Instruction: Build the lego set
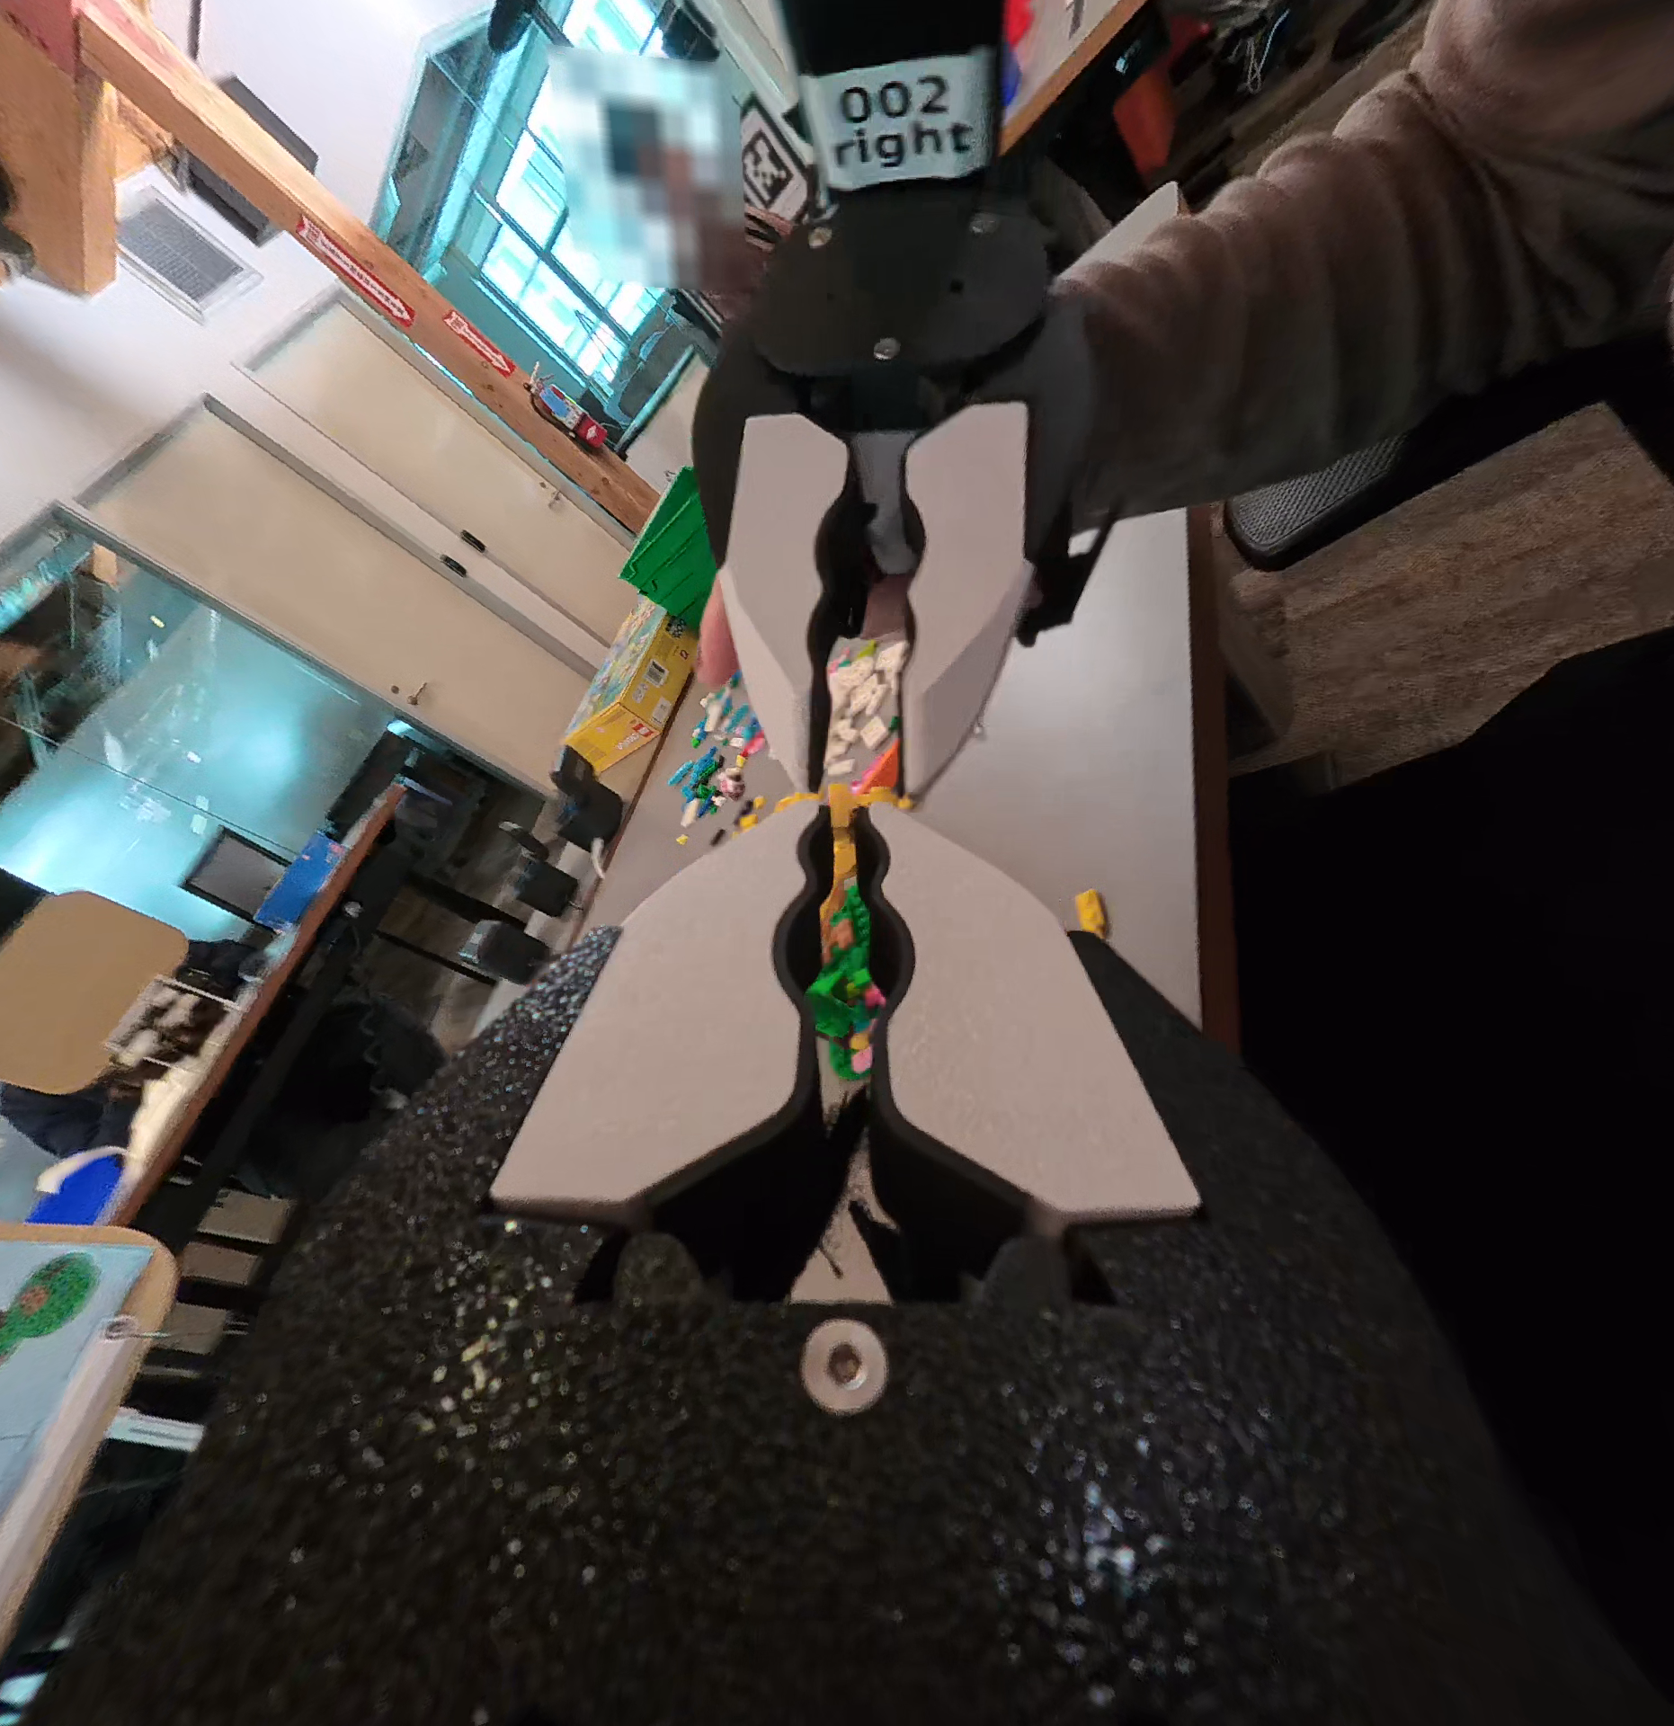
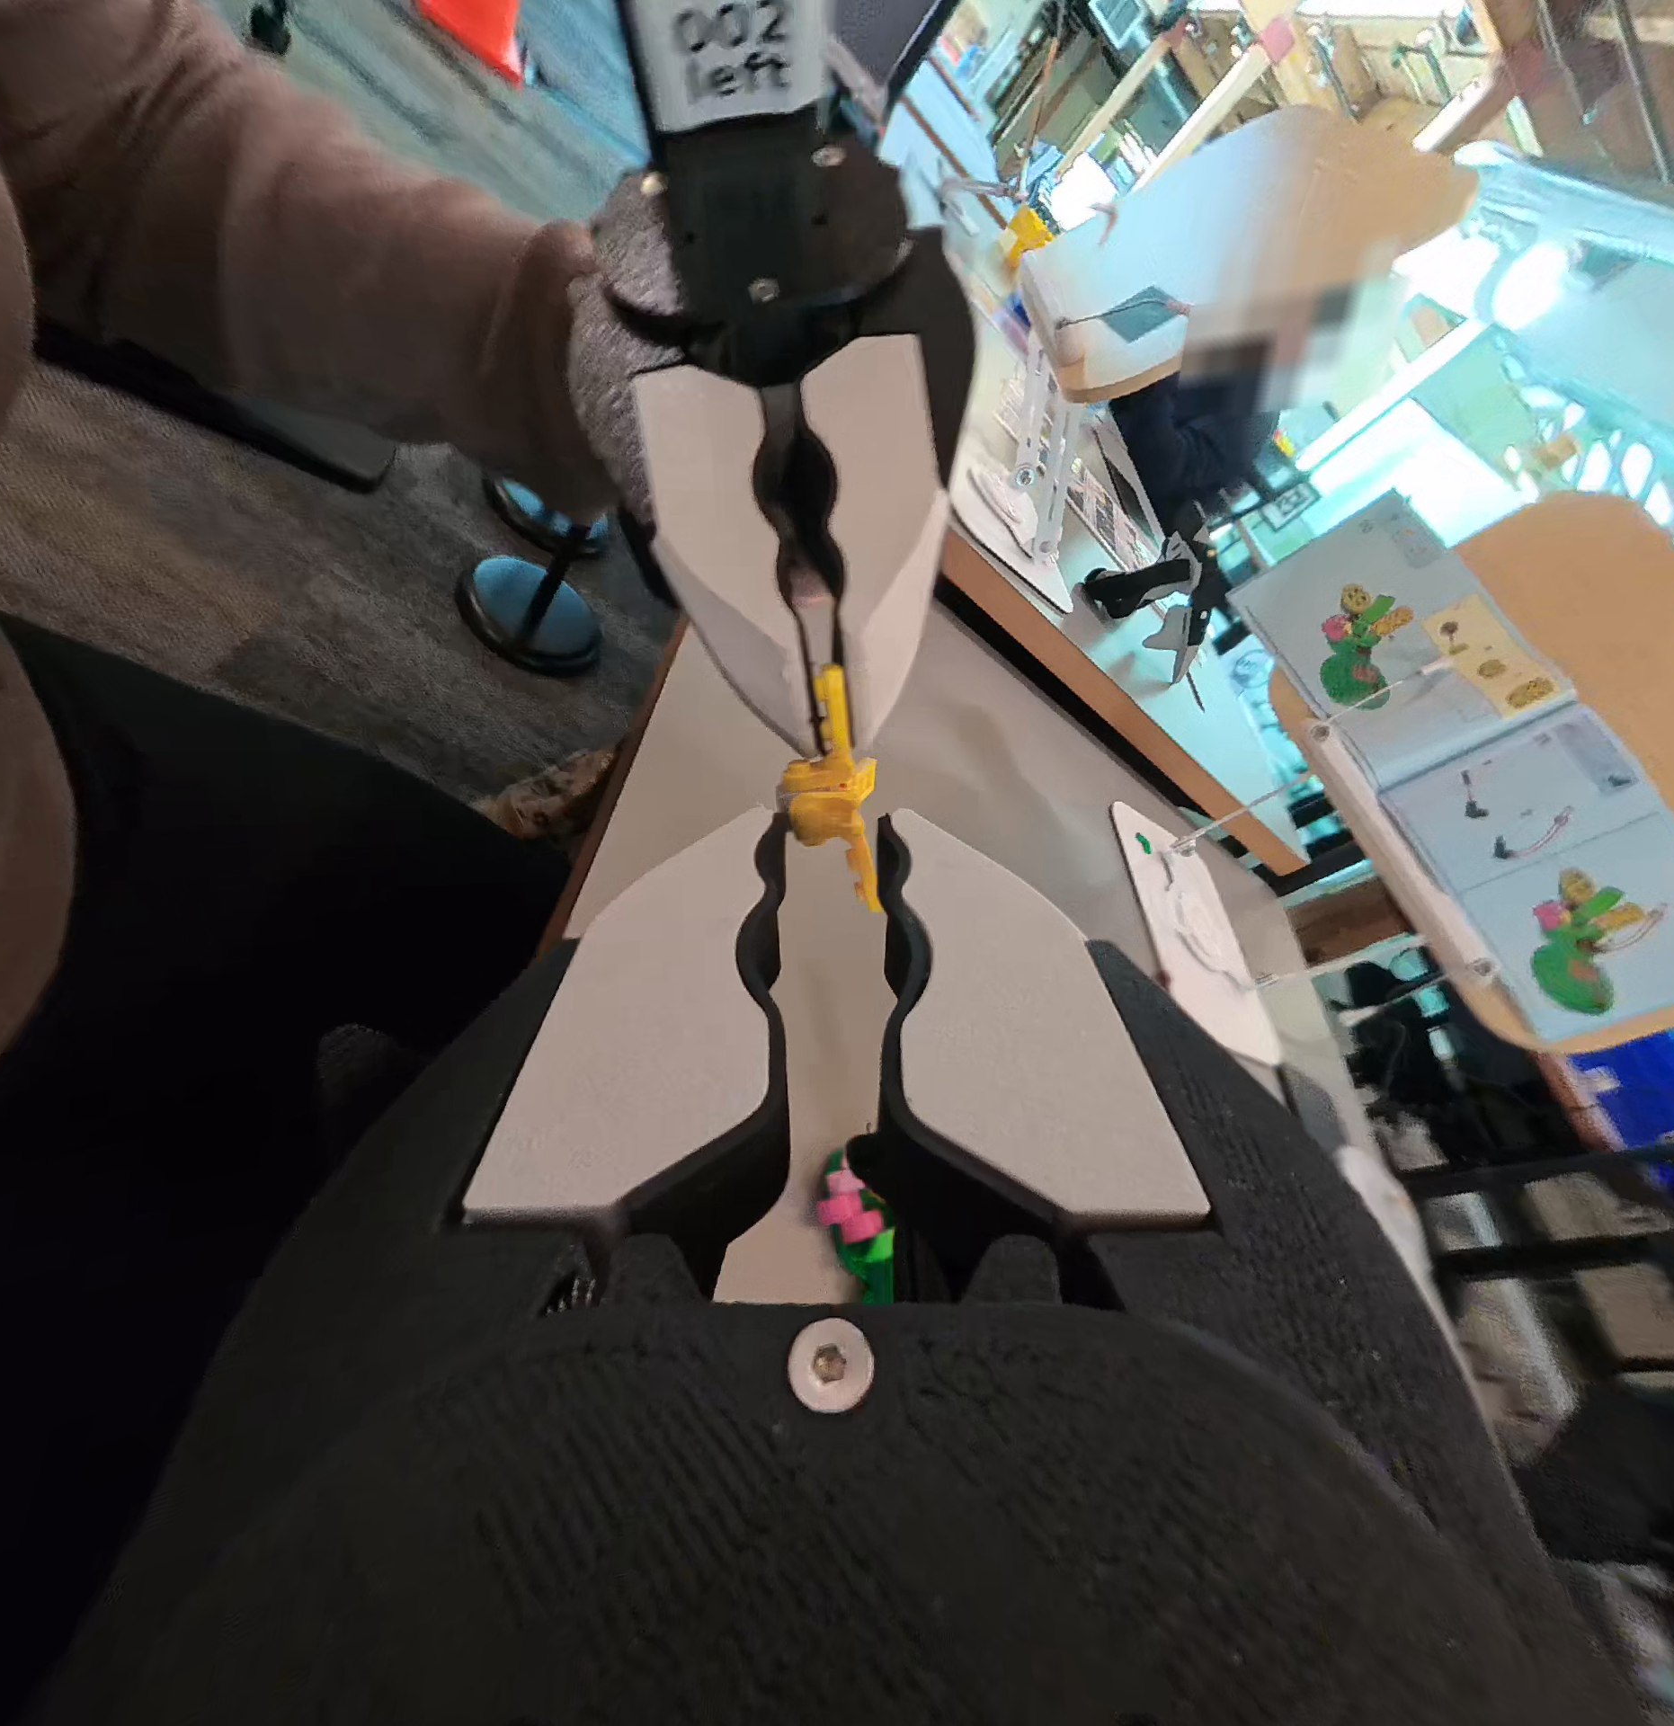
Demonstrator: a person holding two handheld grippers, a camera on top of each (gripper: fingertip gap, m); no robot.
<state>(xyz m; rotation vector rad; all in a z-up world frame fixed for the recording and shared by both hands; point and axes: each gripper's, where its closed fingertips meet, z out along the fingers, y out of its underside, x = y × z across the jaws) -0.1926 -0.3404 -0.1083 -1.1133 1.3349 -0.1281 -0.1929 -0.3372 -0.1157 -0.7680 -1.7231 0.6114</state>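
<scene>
Both grippers meet tip to tip above the grey table (image 1: 1095, 747). My left gripper (image 1: 845, 814) is shut on a thin yellow lego piece (image 1: 843, 855); in the right wrist view it comes down from the top (image 2: 829, 738) with that piece (image 2: 830, 705) between its tips. My right gripper (image 2: 829, 822) is closed on a small yellow lego cluster (image 2: 819, 794) joined to that piece; it also shows in the left wrist view (image 1: 861, 789). A green and pink lego build (image 1: 843, 990) stands on the table below and shows behind my right fingers (image 2: 857, 1214).
Loose coloured bricks (image 1: 721, 756), white bricks (image 1: 861, 700), a yellow box (image 1: 632, 691) and green trays (image 1: 674, 542) lie farther along the table. A lone yellow brick (image 1: 1090, 911) lies near the edge. An instruction booklet (image 2: 1487, 775) and a white board (image 2: 1188, 915) stand at the right.
</scene>
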